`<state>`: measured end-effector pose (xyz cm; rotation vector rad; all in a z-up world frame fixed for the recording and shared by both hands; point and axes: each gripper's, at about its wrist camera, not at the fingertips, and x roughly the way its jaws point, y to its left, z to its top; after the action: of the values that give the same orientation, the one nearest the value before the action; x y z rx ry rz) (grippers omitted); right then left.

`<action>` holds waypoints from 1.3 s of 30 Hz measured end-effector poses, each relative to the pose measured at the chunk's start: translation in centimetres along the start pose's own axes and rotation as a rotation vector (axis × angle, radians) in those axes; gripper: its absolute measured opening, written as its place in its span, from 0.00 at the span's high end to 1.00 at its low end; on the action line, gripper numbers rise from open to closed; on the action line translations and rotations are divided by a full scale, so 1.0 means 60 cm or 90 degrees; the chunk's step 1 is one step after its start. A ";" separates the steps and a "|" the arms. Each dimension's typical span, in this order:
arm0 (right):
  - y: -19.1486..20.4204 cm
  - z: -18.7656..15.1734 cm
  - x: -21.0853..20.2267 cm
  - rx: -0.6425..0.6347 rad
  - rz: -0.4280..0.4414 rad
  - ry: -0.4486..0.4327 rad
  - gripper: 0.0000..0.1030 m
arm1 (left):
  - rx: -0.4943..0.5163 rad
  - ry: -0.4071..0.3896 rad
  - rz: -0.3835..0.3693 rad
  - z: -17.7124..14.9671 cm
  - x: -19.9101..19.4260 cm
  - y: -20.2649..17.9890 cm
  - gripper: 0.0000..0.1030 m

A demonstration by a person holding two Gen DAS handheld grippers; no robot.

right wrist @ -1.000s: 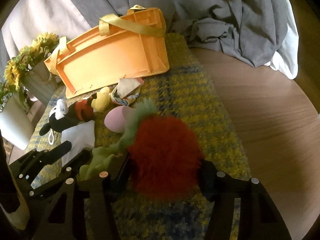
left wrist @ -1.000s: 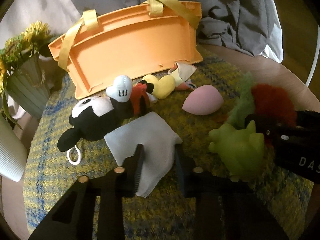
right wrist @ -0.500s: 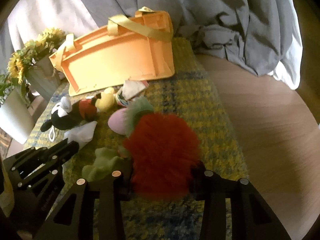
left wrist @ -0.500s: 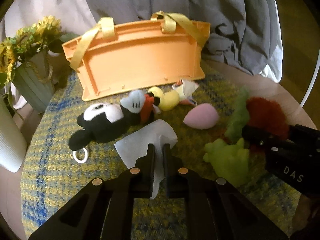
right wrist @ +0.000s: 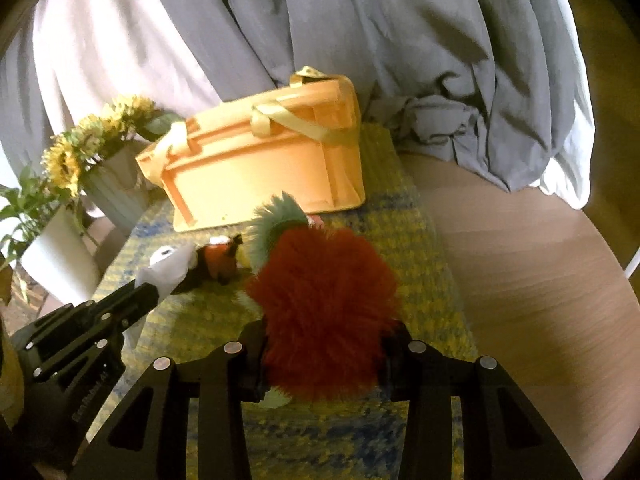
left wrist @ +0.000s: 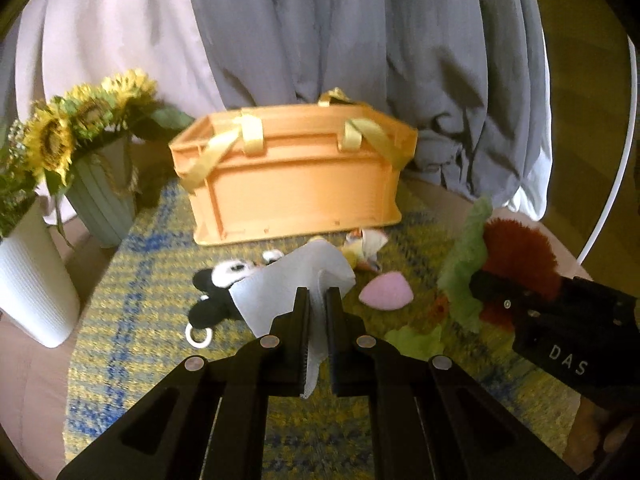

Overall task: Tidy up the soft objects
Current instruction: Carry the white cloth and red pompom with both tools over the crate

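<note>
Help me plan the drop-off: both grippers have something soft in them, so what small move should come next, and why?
Probably carry both loads toward the orange basket. The left gripper is shut on the white cloth, the right gripper on the red fluffy toy, both apparently clear of the yellow mat. The basket stands upright just beyond.

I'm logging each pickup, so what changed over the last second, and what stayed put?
The left gripper closed on the white cloth and lifted it off the rug. The right gripper tightened on the red fluffy toy and raised it. The orange basket, mouse plush and pink sponge stayed where they were.
</note>
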<state>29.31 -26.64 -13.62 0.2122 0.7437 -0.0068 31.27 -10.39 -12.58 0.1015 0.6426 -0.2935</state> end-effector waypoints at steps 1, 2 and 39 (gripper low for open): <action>0.002 0.002 -0.006 -0.001 0.001 -0.004 0.60 | -0.003 -0.007 0.001 0.003 -0.008 0.002 0.91; 0.006 0.006 -0.013 -0.002 0.004 -0.010 0.60 | -0.005 -0.014 0.002 0.006 -0.015 0.004 0.91; 0.101 0.123 -0.132 -0.056 0.070 -0.201 0.60 | -0.013 -0.218 0.040 0.129 -0.165 0.057 0.91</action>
<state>28.91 -22.72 -1.87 0.1633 0.4157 0.0952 29.25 -6.20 -0.41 0.0494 0.3024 -0.2354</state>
